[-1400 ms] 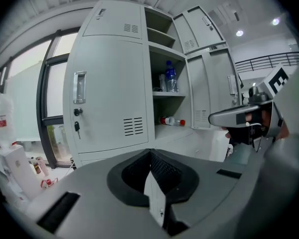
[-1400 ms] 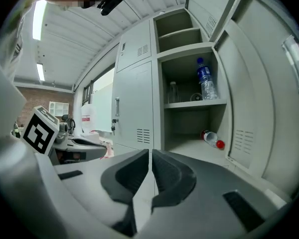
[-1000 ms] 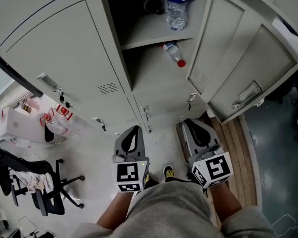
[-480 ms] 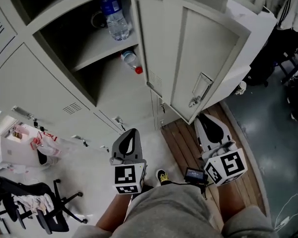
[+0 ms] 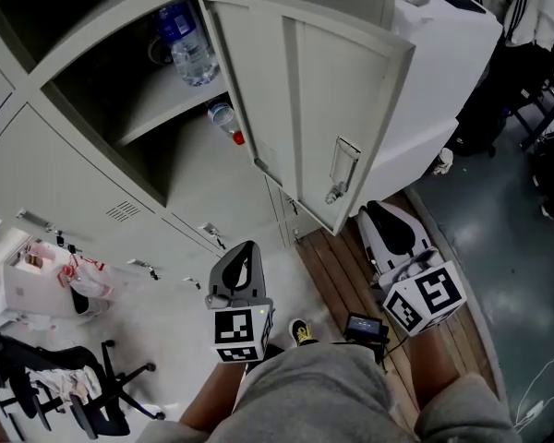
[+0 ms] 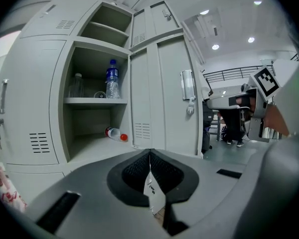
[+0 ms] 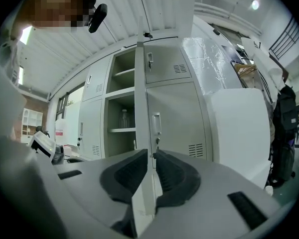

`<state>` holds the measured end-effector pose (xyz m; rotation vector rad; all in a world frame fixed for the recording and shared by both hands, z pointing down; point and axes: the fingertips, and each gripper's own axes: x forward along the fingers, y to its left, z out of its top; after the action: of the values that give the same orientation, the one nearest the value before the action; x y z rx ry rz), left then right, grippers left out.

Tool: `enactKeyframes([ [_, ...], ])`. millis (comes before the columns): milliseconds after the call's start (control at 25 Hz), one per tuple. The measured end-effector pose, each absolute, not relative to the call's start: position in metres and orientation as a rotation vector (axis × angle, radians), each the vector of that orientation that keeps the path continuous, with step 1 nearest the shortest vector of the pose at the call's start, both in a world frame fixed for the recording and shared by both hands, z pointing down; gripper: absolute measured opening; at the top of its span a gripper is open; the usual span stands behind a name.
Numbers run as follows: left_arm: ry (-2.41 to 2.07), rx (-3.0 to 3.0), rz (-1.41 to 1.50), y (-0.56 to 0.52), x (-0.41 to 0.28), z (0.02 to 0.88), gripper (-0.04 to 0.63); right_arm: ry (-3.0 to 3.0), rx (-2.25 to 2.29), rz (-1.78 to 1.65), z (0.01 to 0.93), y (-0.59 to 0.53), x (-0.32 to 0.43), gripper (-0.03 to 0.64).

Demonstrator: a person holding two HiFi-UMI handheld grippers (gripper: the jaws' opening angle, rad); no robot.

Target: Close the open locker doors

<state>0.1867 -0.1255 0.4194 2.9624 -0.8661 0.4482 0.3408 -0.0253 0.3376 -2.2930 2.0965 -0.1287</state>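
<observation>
The open locker door (image 5: pixel 323 100) stands swung out from the grey lockers, its handle (image 5: pixel 343 169) near the free edge. Inside the open compartment (image 5: pixel 120 100) an upright water bottle (image 5: pixel 186 49) stands on the shelf, and a red-capped bottle (image 5: pixel 224 121) lies below it. My left gripper (image 5: pixel 240 280) is shut and empty, low in front of the lockers. My right gripper (image 5: pixel 392 238) is shut and empty, just below the door's free edge and apart from it. The left gripper (image 6: pixel 149 152) faces the door (image 6: pixel 164 93). The right gripper (image 7: pixel 151 154) looks along the door's edge (image 7: pixel 140 83).
A tall white cabinet (image 5: pixel 443 81) stands right of the door. Closed locker doors (image 5: pixel 92 183) fill the left. A wooden floor strip (image 5: pixel 337 280) runs under the right gripper. An office chair (image 5: pixel 37 386) and bags (image 5: pixel 78 280) sit at the left; dark bags (image 5: pixel 508 90) at the right.
The head view has swung to the right, so the lockers and open door now sit further left in frame. My right gripper has shifted right, nearer the door's free edge. Both stay shut.
</observation>
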Motion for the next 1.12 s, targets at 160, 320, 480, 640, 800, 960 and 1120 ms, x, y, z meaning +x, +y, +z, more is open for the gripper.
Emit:
enactKeyframes([
  [160,-0.896,2.959,0.450,-0.127,0.181,0.419,0.009,2.163,-2.213,-0.153,0.339,-0.032,0.333,0.044],
  [320,-0.903,2.954,0.443,-0.125,0.180,0.418,0.009,2.194,-2.179,-0.171,0.339,-0.034,0.330,0.055],
  [480,-0.911,2.948,0.443,-0.124,0.177,0.418,0.009,2.220,-2.156,-0.179,0.339,-0.037,0.327,0.067],
  [640,-0.928,2.942,0.438,-0.123,0.173,0.418,0.009,2.248,-2.143,-0.171,0.339,-0.039,0.323,0.067],
  [800,-0.951,2.934,0.438,-0.123,0.166,0.417,0.009,2.248,-2.148,-0.172,0.339,-0.038,0.322,0.067],
  [960,-0.970,2.923,0.440,-0.123,0.159,0.418,0.009,2.274,-2.137,-0.173,0.339,-0.039,0.317,0.067],
  [1120,-0.988,2.917,0.436,-0.122,0.154,0.418,0.009,2.320,-2.119,-0.152,0.339,-0.039,0.304,0.066],
])
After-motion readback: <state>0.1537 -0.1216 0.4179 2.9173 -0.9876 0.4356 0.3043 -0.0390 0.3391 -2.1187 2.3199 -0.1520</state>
